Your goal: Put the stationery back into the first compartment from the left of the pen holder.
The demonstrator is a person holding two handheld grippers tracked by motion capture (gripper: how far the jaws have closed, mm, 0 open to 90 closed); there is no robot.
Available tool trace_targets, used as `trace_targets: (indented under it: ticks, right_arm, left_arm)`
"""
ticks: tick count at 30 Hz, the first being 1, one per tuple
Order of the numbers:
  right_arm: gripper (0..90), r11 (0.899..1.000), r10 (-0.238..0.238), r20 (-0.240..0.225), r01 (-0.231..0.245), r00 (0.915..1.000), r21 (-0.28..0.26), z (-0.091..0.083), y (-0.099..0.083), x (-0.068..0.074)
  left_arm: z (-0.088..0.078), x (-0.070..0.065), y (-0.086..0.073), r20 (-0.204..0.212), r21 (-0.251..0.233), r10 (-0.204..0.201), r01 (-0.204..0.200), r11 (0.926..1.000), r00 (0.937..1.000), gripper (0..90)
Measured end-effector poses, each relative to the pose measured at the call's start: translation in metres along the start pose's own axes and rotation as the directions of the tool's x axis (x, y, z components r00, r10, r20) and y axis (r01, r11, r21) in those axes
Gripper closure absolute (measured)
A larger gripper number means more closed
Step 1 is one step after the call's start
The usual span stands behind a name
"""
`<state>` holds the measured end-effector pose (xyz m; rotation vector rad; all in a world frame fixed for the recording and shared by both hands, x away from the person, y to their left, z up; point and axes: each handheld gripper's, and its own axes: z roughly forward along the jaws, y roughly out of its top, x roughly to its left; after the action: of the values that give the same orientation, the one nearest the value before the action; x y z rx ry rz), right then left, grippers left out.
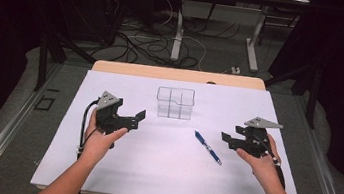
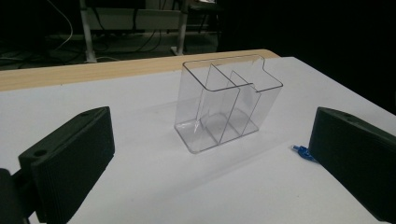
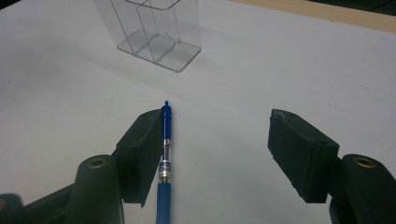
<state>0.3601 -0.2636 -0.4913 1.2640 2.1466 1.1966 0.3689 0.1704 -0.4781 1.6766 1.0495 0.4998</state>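
A clear plastic organiser (image 1: 175, 102) with several compartments stands upright and empty on the white tabletop (image 1: 150, 170), toward the back centre. A blue pen (image 1: 207, 147) lies flat in front of it, to its right. My left gripper (image 1: 137, 120) is open, held left of the organiser and pointing at it; the left gripper view has the organiser (image 2: 224, 107) between the jaws and the pen's end (image 2: 302, 151) by the right jaw. My right gripper (image 1: 225, 140) is open just right of the pen. In the right gripper view the pen (image 3: 166, 140) lies along the left jaw's inner face, unheld.
The table's wooden back edge (image 1: 178, 74) lies behind the white surface. Beyond it are table legs (image 1: 178, 37) and loose cables (image 1: 137, 42) on the floor. Bare white surface stretches in front of both grippers.
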Motion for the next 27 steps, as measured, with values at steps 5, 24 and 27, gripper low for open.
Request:
trace_targets:
  ticks: [5,24,27]
  right_arm:
    - [39.9,0.999,-0.019,-0.016,0.020,0.9997,0.049,0.007,0.006,0.001]
    - [48.0,0.947,-0.063,-0.056,0.077,0.9965,0.313,0.038,0.028,0.017]
    - [48.1,0.935,-0.070,-0.057,0.085,0.9959,0.345,0.042,0.029,0.019]
  left_arm:
    - [-0.003,0.000,-0.004,-0.002,0.013,0.013,-0.013,0.9998,0.9999,0.2]
    - [-0.008,0.002,-0.011,0.010,0.026,0.022,-0.022,0.9994,0.9997,0.2]
    - [-0.008,0.002,-0.011,0.014,0.021,0.030,-0.030,0.9993,0.9995,0.3]
